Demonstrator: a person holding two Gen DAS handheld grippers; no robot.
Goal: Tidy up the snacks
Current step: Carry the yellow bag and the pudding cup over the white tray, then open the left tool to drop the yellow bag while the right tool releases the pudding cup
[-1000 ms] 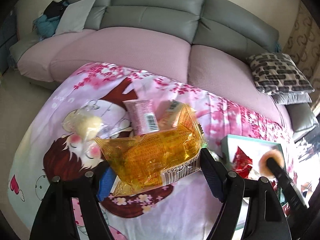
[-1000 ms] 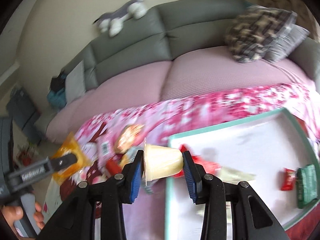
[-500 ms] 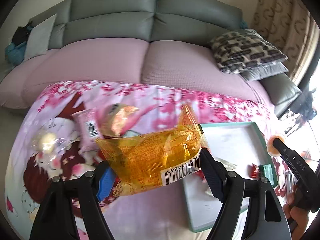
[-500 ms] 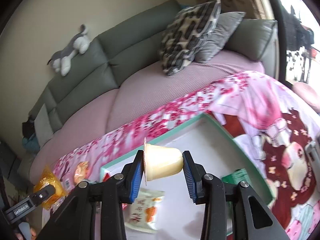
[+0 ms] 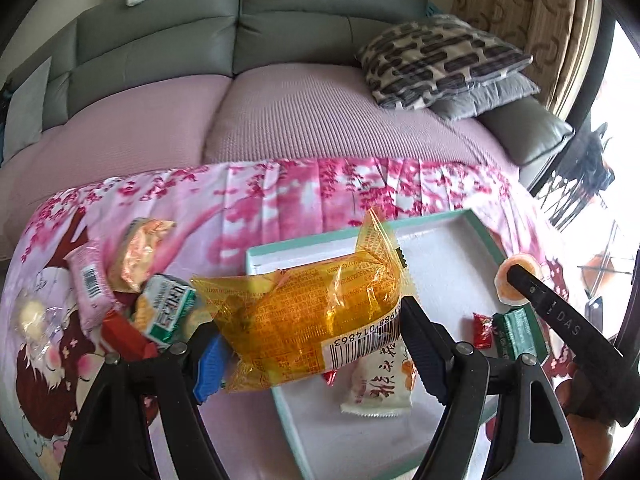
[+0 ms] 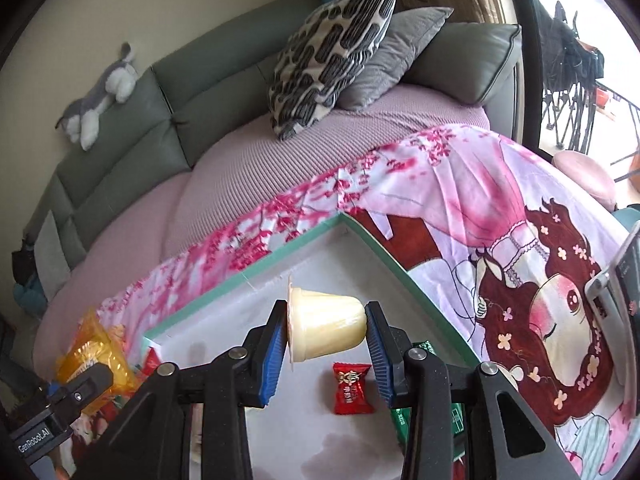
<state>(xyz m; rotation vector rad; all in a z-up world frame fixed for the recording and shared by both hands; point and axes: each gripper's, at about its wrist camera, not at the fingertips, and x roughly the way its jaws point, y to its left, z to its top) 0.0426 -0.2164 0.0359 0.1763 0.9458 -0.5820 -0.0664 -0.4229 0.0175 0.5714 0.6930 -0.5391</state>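
Observation:
My left gripper [image 5: 314, 340] is shut on a yellow snack packet [image 5: 304, 312], which hangs over the near left part of the teal-rimmed white tray [image 5: 300, 245]. My right gripper [image 6: 326, 320] is shut on a pale pudding cup [image 6: 324, 332] lying sideways between the blue pads, above the tray's [image 6: 280, 258] far right corner. Inside the tray lie a red candy [image 6: 352, 388], a green packet [image 5: 516, 332] and a white packet with orange print [image 5: 380, 384]. Left of the tray sits a pile of snacks: a pink packet [image 5: 90, 288], a round cake packet [image 5: 140, 256] and a green-white box [image 5: 168, 308].
The tray and snacks rest on a pink cartoon-print cloth [image 5: 280, 196]. Behind it runs a grey sofa with a pink cover [image 5: 320, 120], patterned pillows [image 5: 440, 60] and a plush toy [image 6: 96, 100]. A phone-like device [image 6: 616, 280] stands at the right edge.
Both grippers have travelled right, from over the snack pile to over the tray, each still holding its snack. The right one now hangs by the tray's far right corner.

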